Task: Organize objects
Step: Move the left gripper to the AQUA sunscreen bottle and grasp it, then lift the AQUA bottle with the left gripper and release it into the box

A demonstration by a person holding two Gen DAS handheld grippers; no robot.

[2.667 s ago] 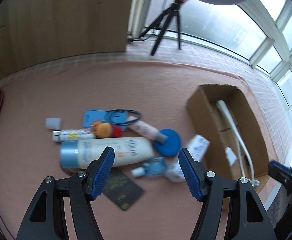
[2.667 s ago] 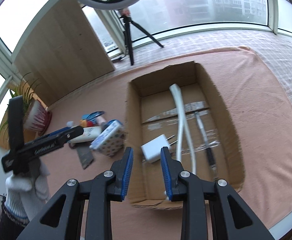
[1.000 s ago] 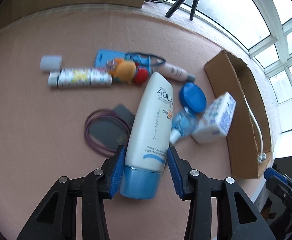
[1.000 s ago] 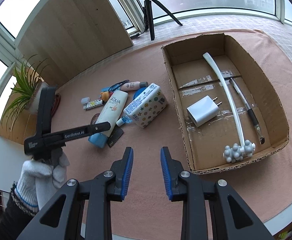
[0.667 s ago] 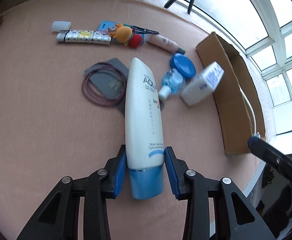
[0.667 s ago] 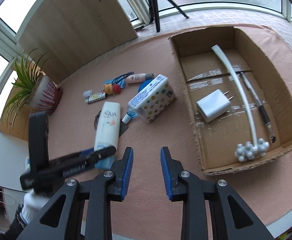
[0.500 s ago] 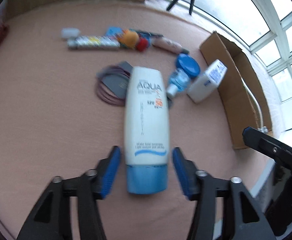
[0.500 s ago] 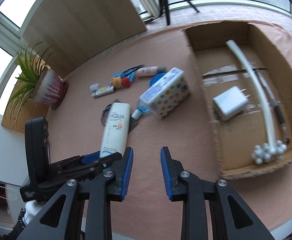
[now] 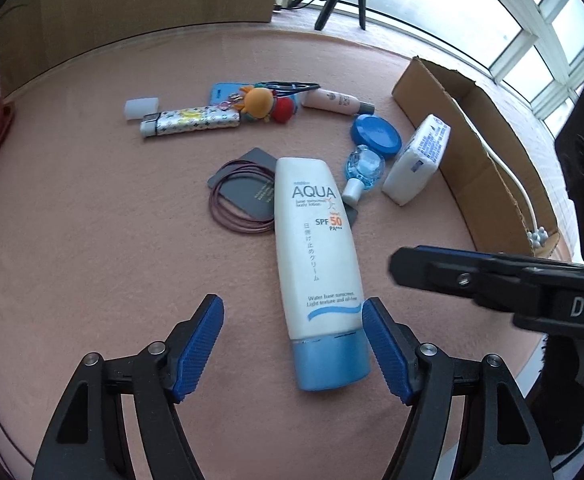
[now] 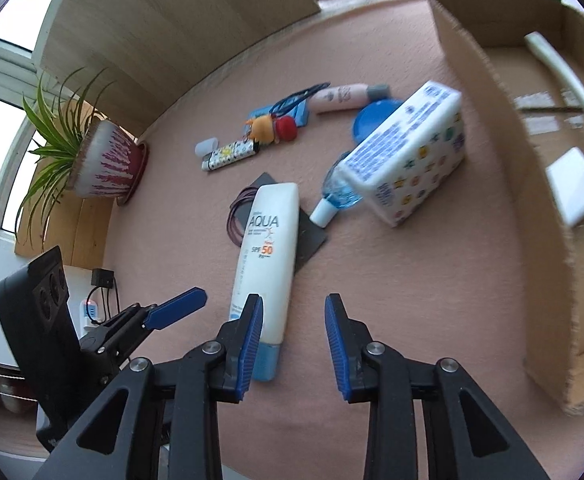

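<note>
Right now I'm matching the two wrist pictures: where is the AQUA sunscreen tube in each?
Left wrist view: the AQUA sunscreen tube lies at centre, blue cap nearest the camera, between the left gripper's opening jaws, untouched.
Right wrist view: the tube lies left of centre, cap behind the right gripper's left finger.
Shared landmark: the patterned white box.

White AQUA sunscreen tube (image 9: 316,256), blue cap, flat on pink mat.
</note>
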